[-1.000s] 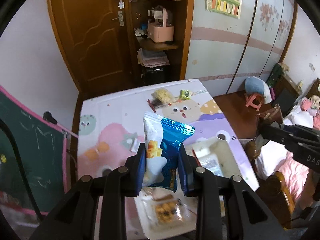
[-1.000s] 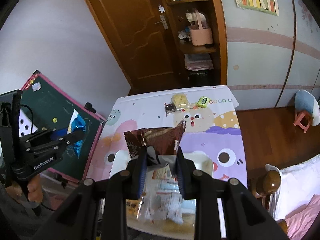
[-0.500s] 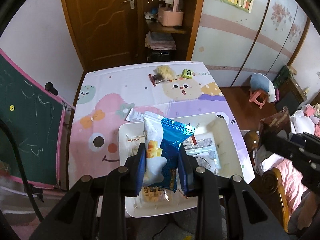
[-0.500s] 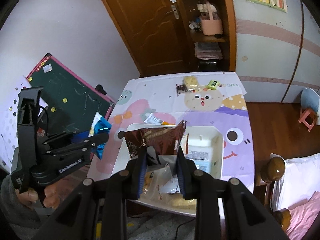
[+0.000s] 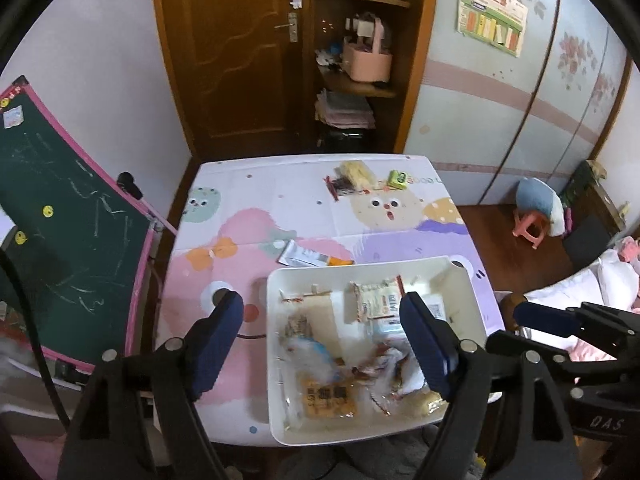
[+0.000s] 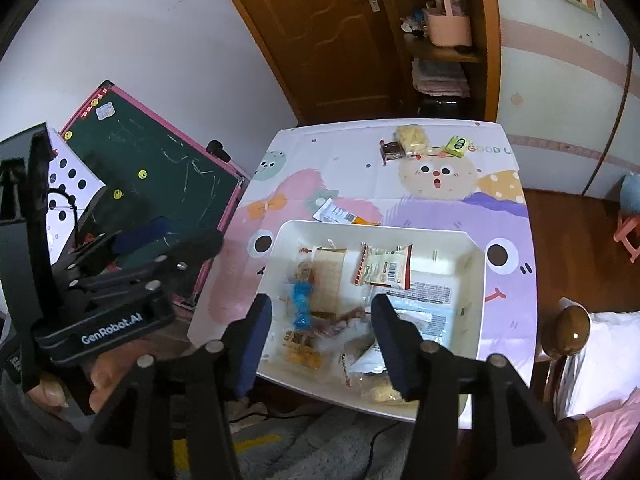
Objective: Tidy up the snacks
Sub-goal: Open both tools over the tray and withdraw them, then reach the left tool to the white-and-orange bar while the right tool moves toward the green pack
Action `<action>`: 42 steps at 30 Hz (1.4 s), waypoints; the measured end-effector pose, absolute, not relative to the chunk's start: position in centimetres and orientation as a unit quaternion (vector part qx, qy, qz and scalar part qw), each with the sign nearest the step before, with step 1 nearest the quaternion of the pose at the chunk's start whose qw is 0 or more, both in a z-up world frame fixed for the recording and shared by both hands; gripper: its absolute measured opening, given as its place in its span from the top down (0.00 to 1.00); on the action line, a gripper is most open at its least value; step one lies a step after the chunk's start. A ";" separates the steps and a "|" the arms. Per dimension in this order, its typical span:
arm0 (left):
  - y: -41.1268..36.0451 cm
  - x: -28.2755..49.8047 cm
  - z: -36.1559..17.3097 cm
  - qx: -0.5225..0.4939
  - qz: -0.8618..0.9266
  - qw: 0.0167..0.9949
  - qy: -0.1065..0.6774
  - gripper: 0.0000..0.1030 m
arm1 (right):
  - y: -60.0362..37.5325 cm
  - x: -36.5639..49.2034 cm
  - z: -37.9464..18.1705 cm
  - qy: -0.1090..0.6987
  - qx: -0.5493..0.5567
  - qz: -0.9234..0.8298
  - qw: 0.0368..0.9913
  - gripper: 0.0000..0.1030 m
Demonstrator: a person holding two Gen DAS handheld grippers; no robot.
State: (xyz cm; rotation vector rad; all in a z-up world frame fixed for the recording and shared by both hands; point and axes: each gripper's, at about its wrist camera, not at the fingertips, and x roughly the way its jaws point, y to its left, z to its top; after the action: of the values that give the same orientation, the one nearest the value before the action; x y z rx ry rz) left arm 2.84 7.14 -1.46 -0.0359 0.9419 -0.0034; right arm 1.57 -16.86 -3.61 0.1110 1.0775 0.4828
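Observation:
My left gripper hangs over the white tray, its jaws opening with nothing pressed between them. Below it the blue-and-white snack packet lies blurred in the tray. My right gripper is over the same tray, jaws also opening, and the brown packet is a blur under it beside the blue packet. Several other wrapped snacks fill the tray. Each gripper shows at the edge of the other's view: the right gripper and the left gripper.
On the cartoon table cover beyond the tray lie a white sachet, a yellow snack bag, a small dark packet and a green pack. A chalkboard leans at the left. A bed post stands at the right.
Both grippers have let go: the blue-and-white packet left the left jaws and the brown packet left the right jaws, both dropping into the tray. Both hands moved lower over the tray.

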 end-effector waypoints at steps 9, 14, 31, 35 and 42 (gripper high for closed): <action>9.5 3.3 -1.8 -0.050 0.030 0.887 0.458 0.23 | -16.3 1.2 -3.3 0.500 0.037 0.231 0.834 0.49; 9.6 3.9 -1.8 -0.053 0.037 0.886 0.459 0.23 | -17.0 1.3 -3.3 0.500 0.043 0.221 0.836 0.49; 11.3 8.2 -4.4 -0.147 0.015 0.843 0.518 0.22 | -18.4 3.2 -4.5 0.515 0.068 0.206 0.830 0.49; 12.4 10.7 -5.5 -0.182 0.022 0.827 0.531 0.22 | -18.7 4.2 -5.2 0.521 0.077 0.204 0.825 0.49; 13.4 16.8 -8.4 -0.202 0.044 0.804 0.557 0.22 | -19.4 7.6 -6.4 0.532 0.085 0.183 0.823 0.49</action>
State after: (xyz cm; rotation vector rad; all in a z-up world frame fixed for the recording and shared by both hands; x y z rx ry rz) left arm 16.82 13.41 -8.35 -0.4335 1.1929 0.0934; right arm 7.60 -19.43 -6.40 0.1807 1.1309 0.3889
